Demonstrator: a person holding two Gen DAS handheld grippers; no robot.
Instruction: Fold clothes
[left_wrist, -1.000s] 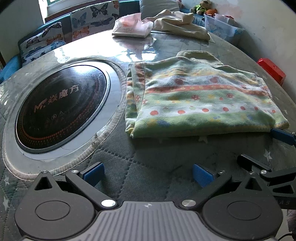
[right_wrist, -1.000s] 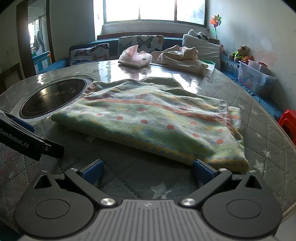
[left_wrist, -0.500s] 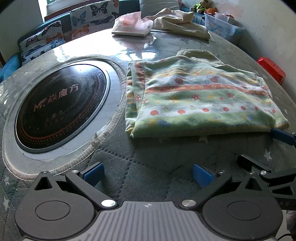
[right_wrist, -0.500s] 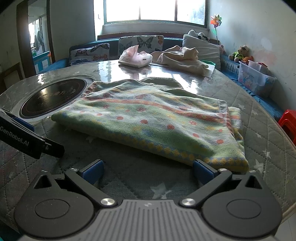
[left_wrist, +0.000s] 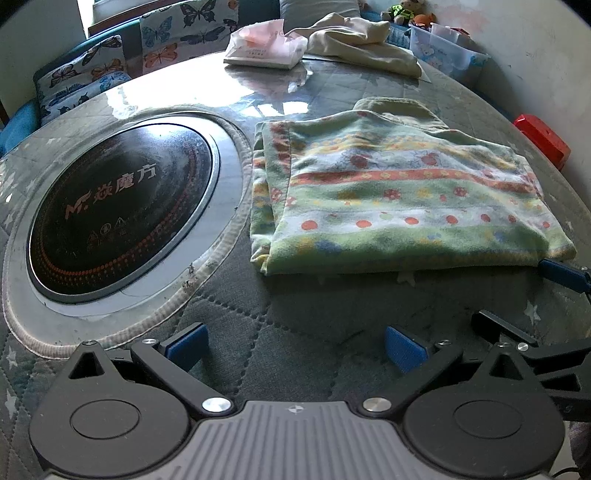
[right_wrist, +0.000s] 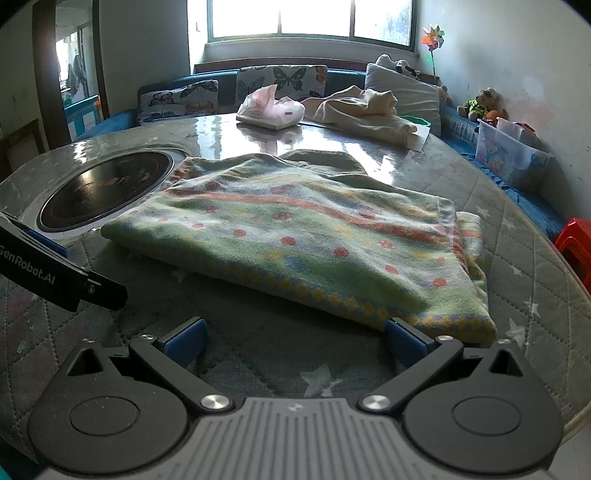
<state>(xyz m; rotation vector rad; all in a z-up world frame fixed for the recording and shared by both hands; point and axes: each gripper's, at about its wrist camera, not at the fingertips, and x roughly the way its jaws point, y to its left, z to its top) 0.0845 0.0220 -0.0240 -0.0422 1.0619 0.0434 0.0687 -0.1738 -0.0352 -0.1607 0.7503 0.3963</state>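
Blanket (left_wrist: 402, 199): lying folded flat on the quilted bench (left_wrist: 295, 332), its left edge running just beside the round cooktop (left_wrist: 118, 206), layered edges showing at that side.
Near edge: facing both grippers, with a strip of bare quilted cover lying between it and the left gripper.
Left gripper (left_wrist: 295, 347): hovering over the bare cover short of the blanket, jaws spread wide and gripping nothing.
Right gripper (right_wrist: 295, 343): jaws spread wide and empty, the right finger (right_wrist: 404, 341) sitting right at the blanket's near corner; I cannot tell if it is touching.
Far side: a tissue pack (right_wrist: 271, 109) and a cream garment (right_wrist: 365, 109) are lying well apart from the blanket, glossy bench showing between them.
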